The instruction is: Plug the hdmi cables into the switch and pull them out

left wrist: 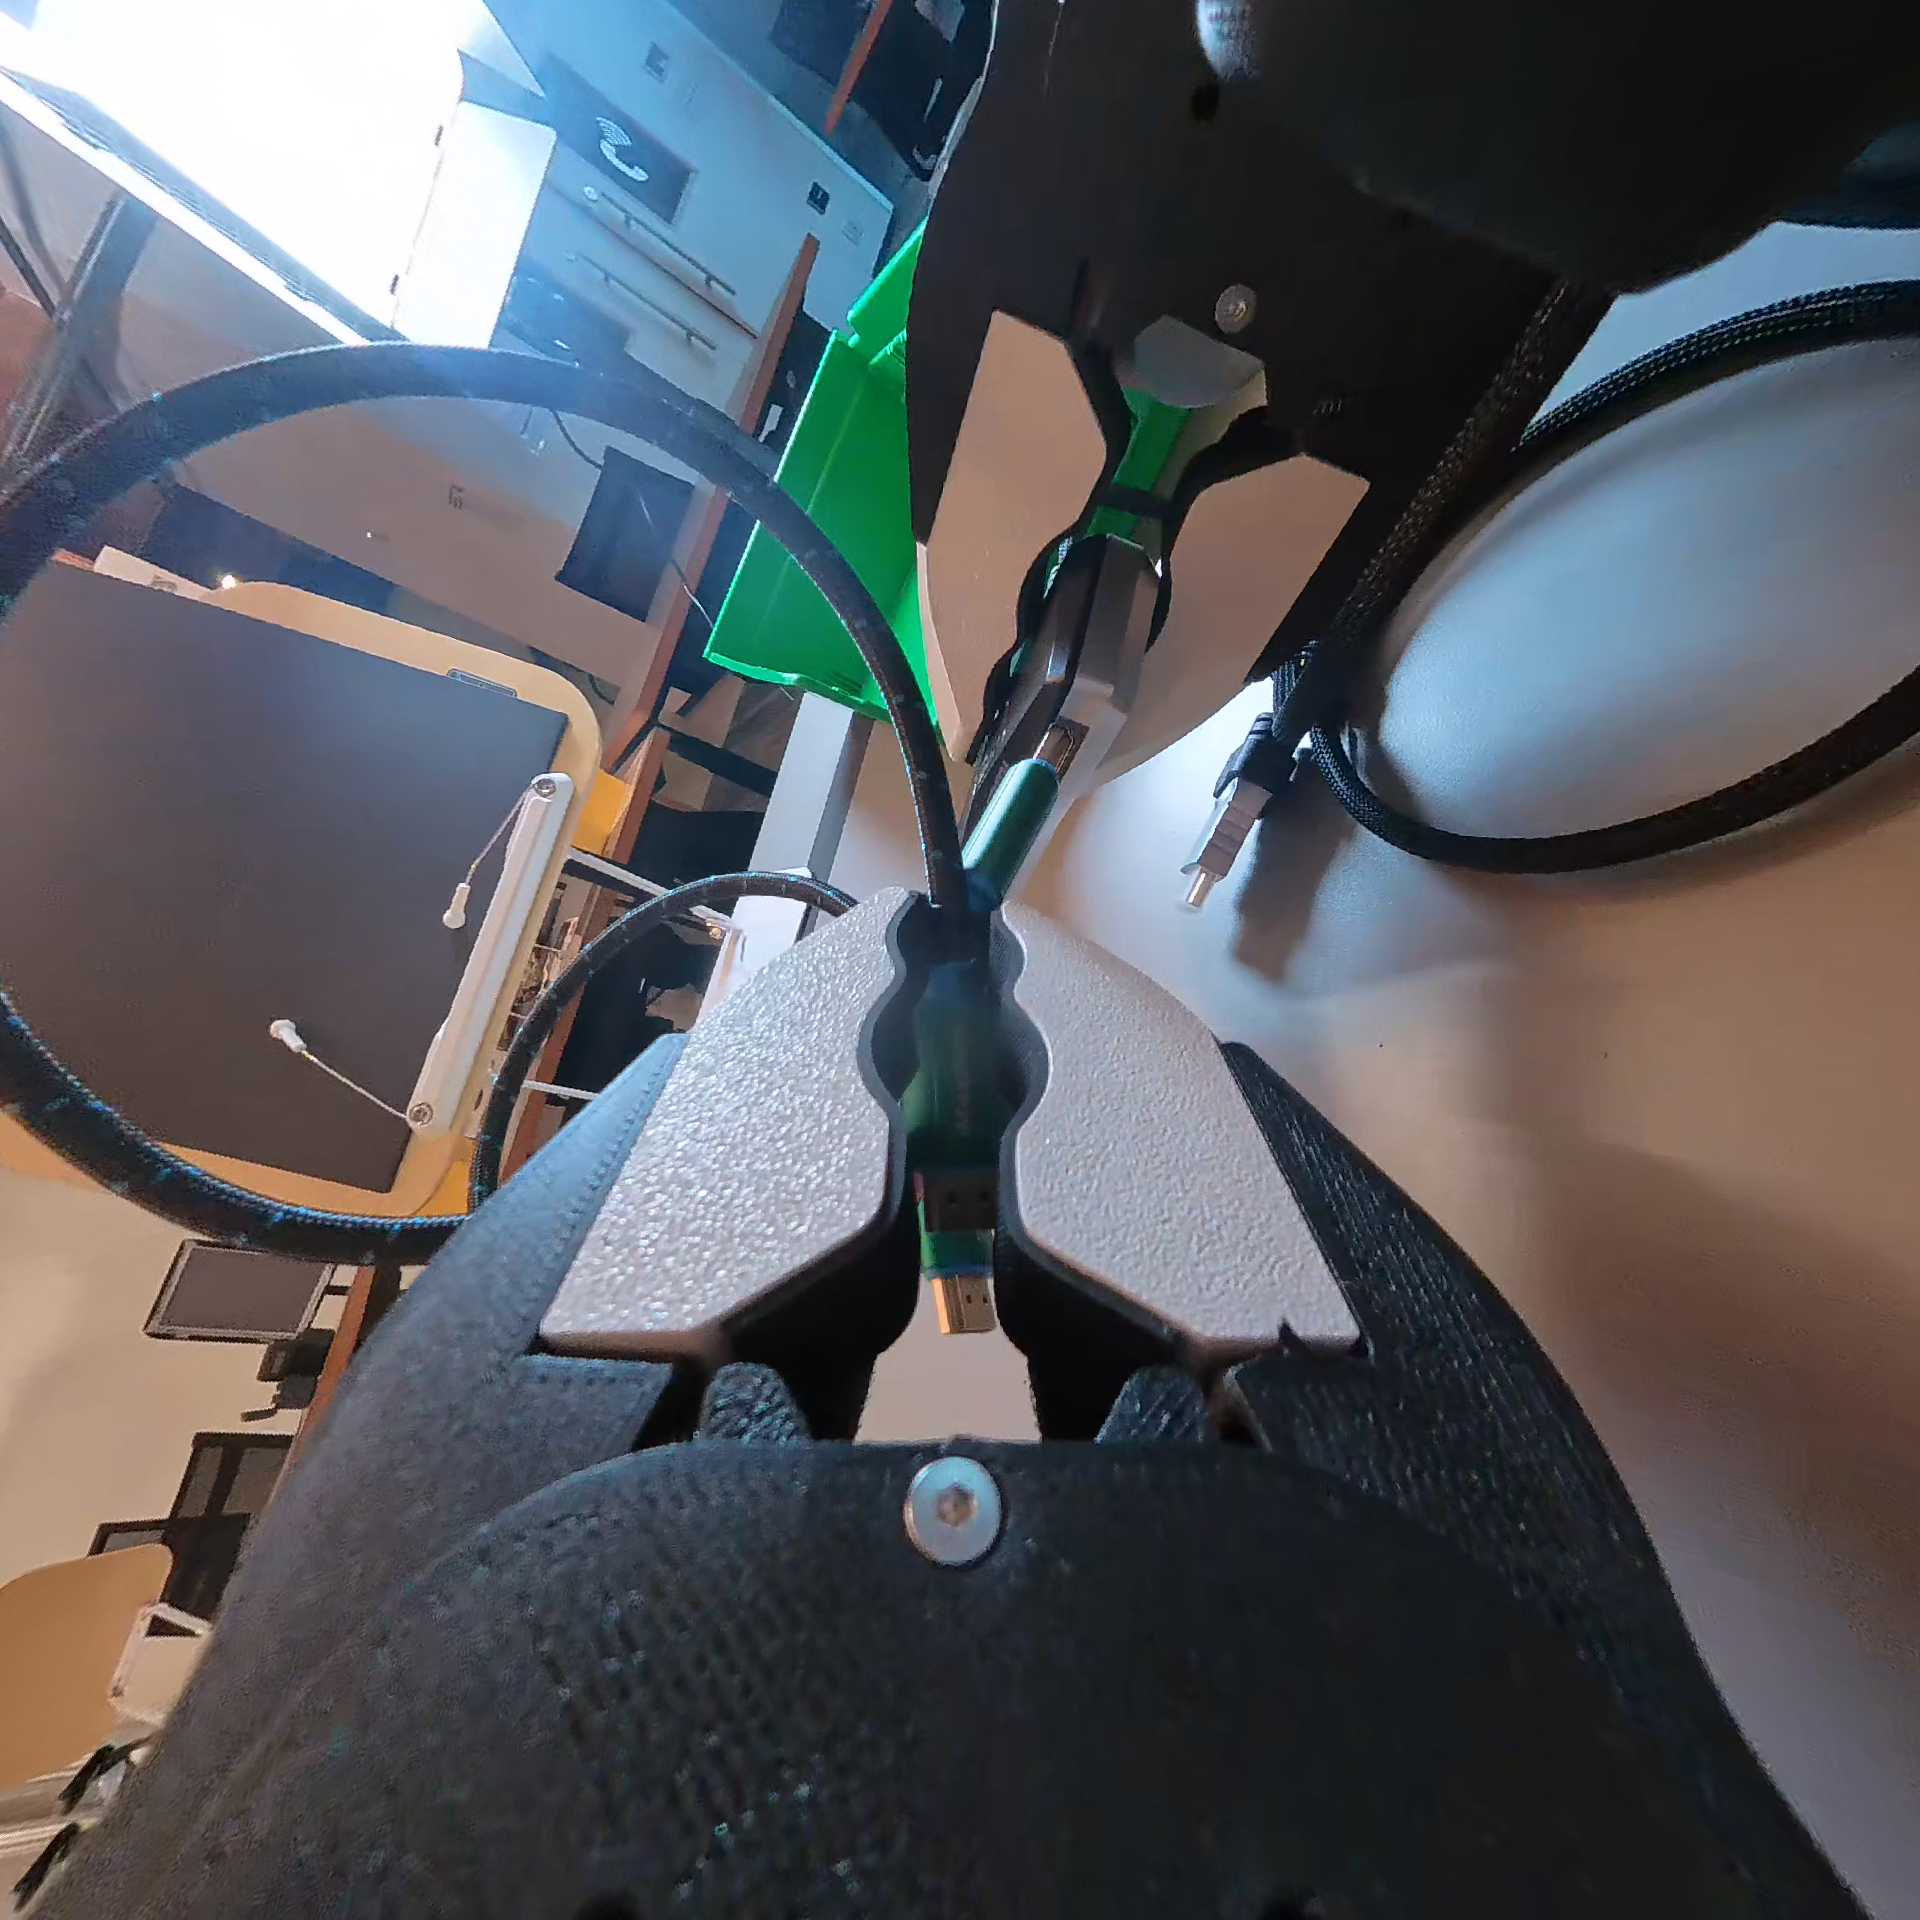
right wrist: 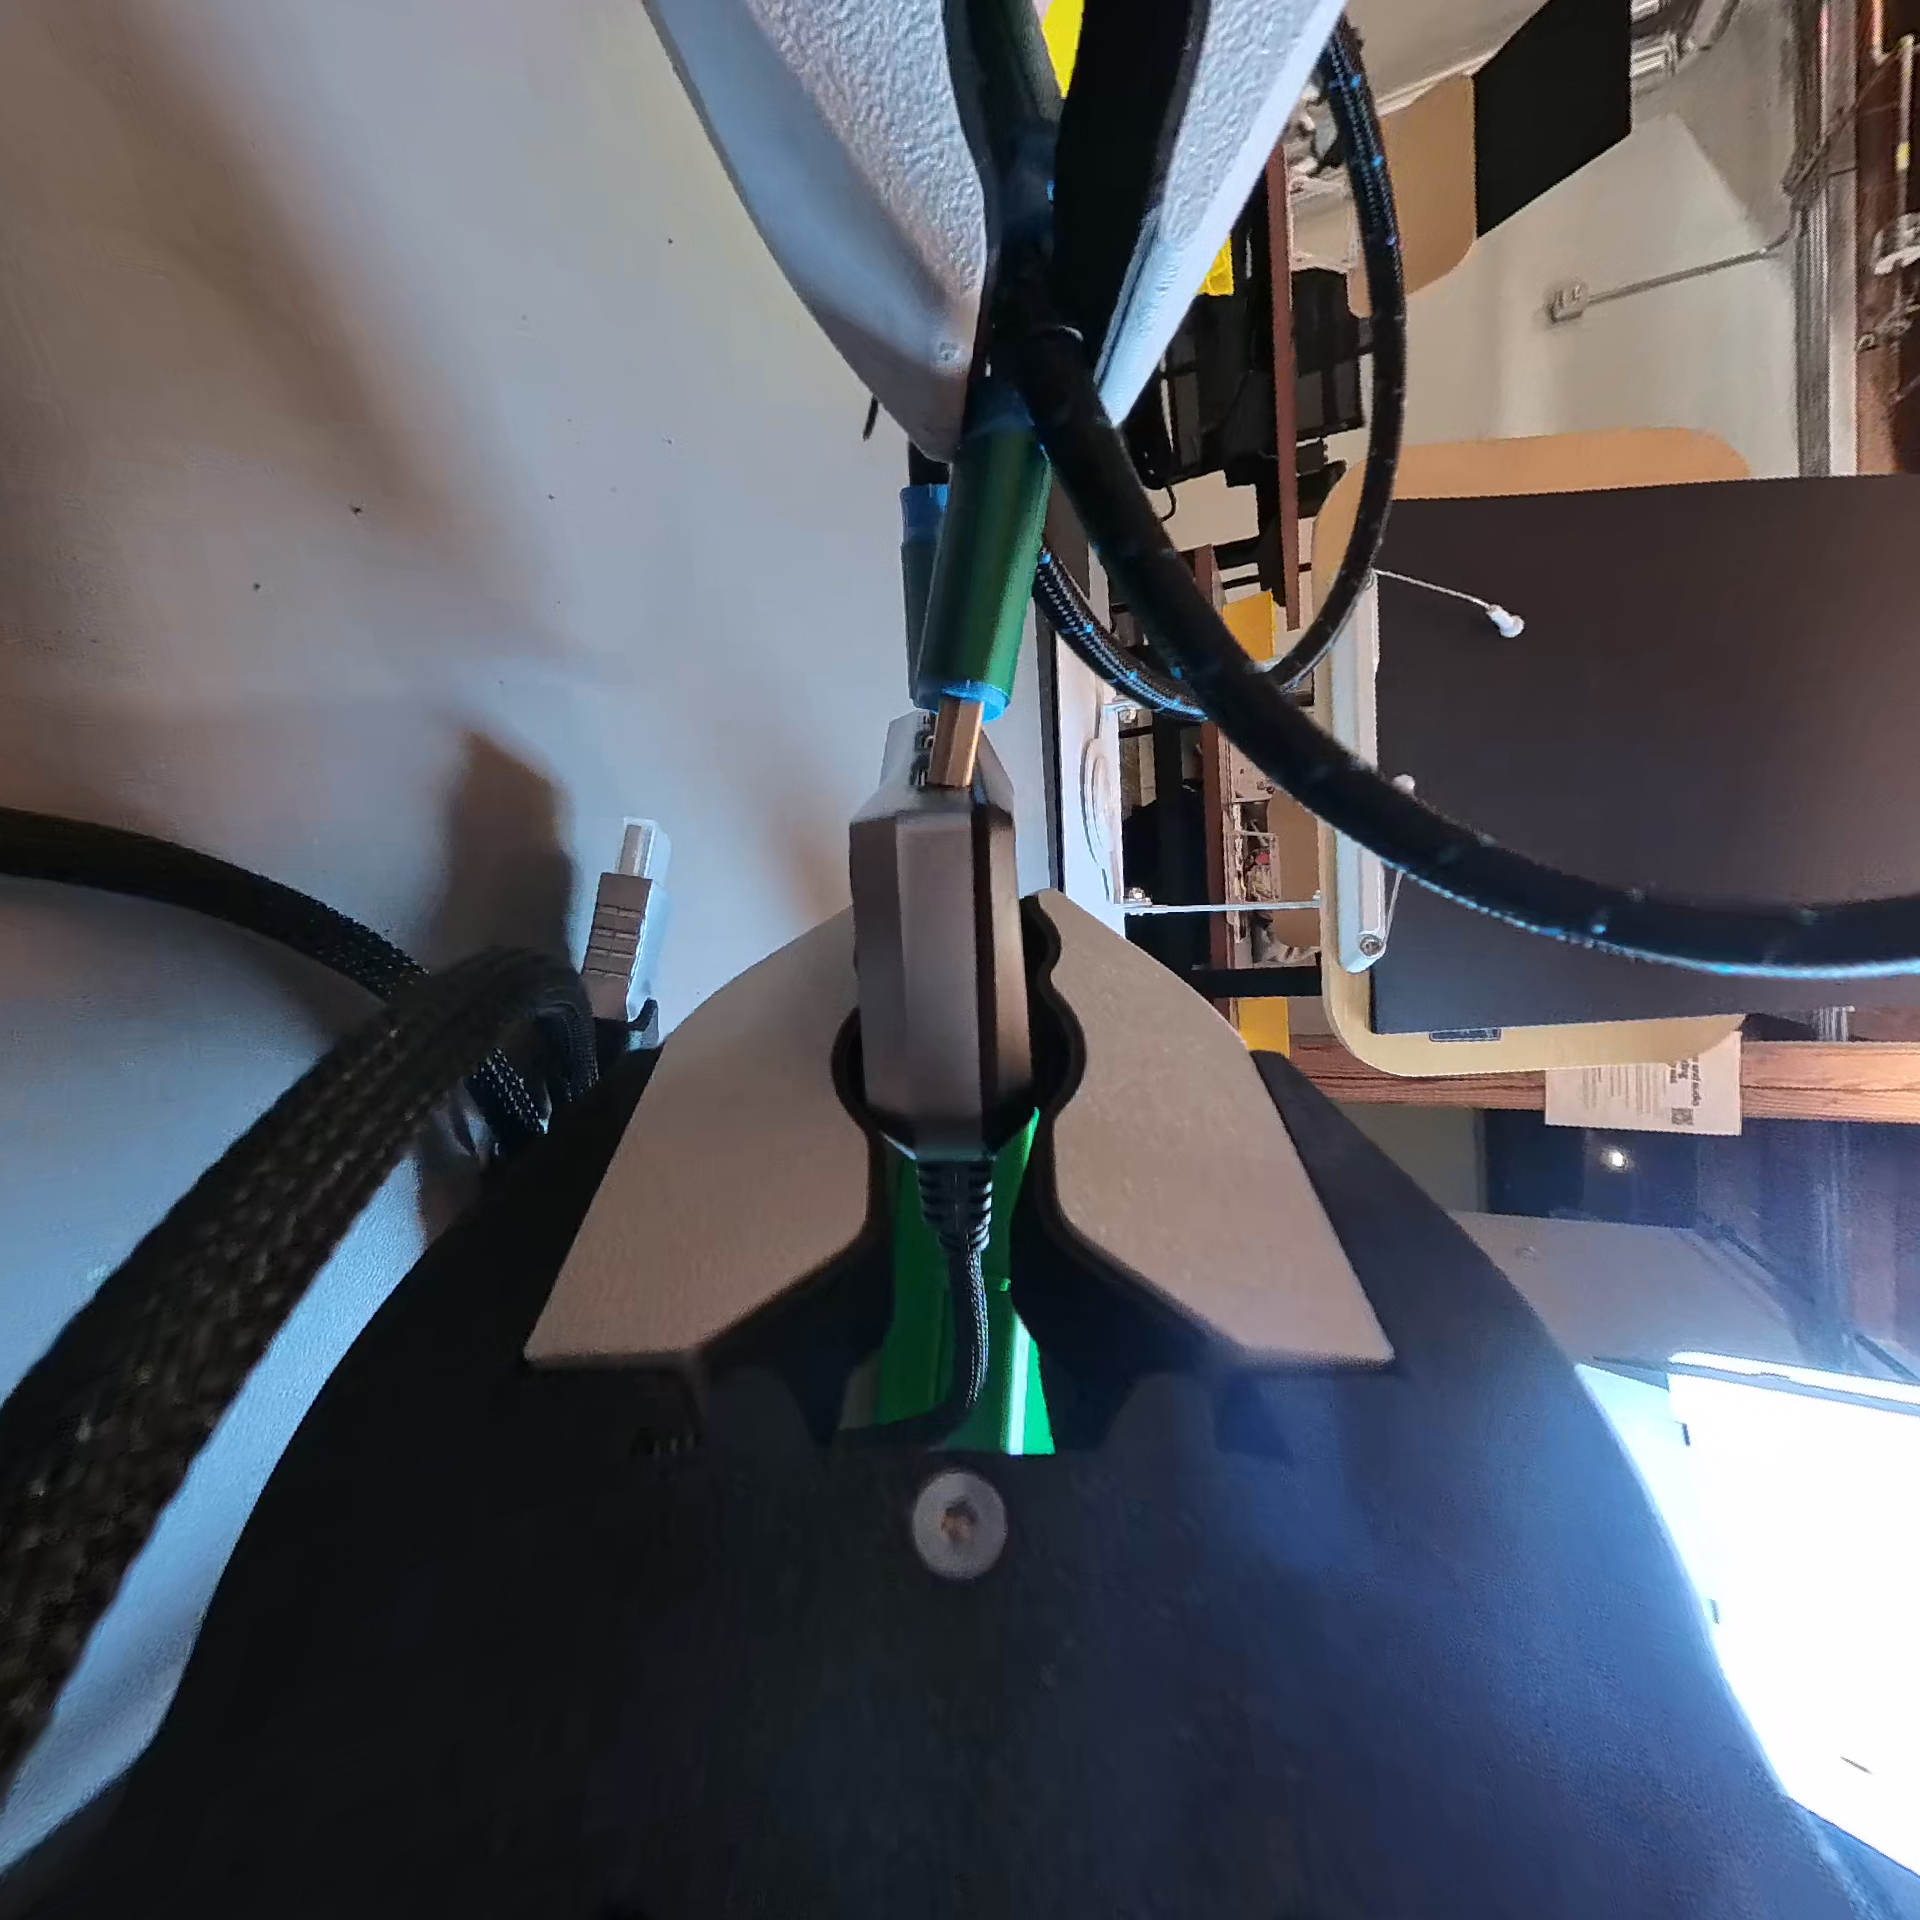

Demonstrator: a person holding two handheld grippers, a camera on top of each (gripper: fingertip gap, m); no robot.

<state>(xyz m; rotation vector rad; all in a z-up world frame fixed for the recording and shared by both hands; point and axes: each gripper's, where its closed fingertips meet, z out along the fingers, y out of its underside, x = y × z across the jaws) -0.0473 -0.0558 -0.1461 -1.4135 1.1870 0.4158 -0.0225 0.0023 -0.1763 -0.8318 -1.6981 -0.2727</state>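
Observation:
My left gripper (left wrist: 951, 920) is shut on a green hdmi plug (left wrist: 1010, 821) at its cable end. A second green plug (left wrist: 956, 1174) lies between the fingers with its gold tip towards the camera. My right gripper (right wrist: 935, 914) is shut on the small grey switch (right wrist: 925, 935), whose black pigtail cable (right wrist: 966, 1299) runs back between the fingers. In the right wrist view the green plug (right wrist: 982, 582) meets the switch end-on. Its gold tip (right wrist: 956, 748) sits in the port with some metal showing. The left gripper (right wrist: 997, 395) shows above, and the switch (left wrist: 1101, 634) shows ahead in the left wrist view.
A loose silver hdmi plug (left wrist: 1231, 821) (right wrist: 623, 914) on a black braided cable (left wrist: 1558, 852) (right wrist: 208, 1143) lies on the white table (left wrist: 1558, 1143) (right wrist: 416, 416). A braided cable loops (left wrist: 468, 374) (right wrist: 1351, 779) off the table's side. A green bin (left wrist: 831, 520) and a black panel (left wrist: 260, 852) stand beyond. About 7 cm separates my left fingertips from my right.

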